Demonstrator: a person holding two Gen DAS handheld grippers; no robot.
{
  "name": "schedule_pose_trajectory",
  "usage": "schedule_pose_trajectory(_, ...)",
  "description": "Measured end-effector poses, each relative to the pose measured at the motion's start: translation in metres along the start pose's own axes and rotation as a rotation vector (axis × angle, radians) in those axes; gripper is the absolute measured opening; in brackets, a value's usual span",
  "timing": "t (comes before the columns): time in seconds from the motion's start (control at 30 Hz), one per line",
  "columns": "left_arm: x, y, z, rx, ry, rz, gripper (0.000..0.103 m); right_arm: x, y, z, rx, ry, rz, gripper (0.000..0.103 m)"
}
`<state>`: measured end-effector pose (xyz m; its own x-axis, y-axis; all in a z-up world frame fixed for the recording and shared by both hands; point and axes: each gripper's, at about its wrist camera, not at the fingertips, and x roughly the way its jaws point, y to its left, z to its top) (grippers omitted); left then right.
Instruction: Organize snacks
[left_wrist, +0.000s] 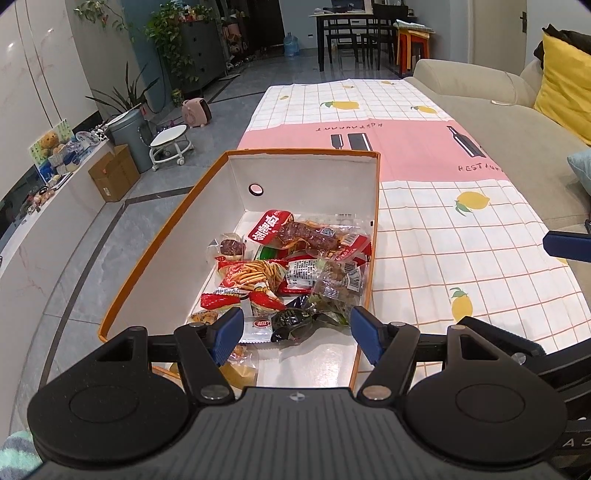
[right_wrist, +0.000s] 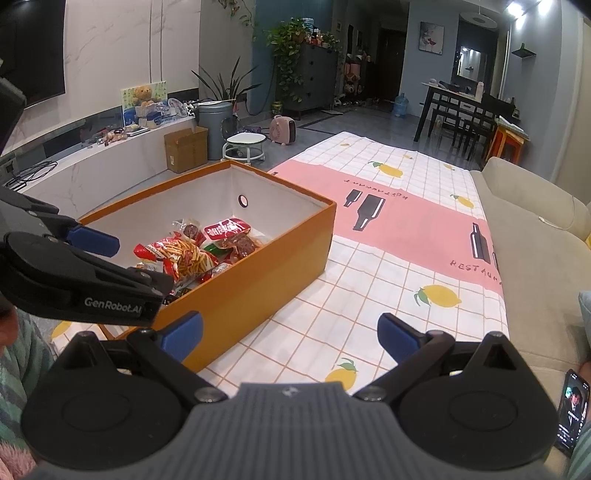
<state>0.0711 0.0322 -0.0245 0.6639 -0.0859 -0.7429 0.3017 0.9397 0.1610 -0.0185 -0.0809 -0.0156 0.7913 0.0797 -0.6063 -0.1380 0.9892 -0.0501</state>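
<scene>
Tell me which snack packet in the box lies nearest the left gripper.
The black packet, dark and shiny among red wrappers, lies in the orange box between the open fingers of the left gripper.

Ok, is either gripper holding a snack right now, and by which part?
Neither. The left gripper hangs open over the snacks in the orange box; the right gripper is open above the tablecloth.

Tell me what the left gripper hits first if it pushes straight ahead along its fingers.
Probably the snack packets piled in the orange box. The left gripper is open above them, the dark wrapped snack nearest its fingertips; depth is uncertain.
</scene>
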Motion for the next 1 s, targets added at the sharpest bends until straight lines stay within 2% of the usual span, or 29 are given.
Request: schedule_pose_trajectory(1.0, 0.0005, -0.0016, 0.0007, -0.003, 0.002, -0.003, 0.078, 0.0015, 0.0011, 0.0000, 0.004, -0.006, 0.008, 0.098)
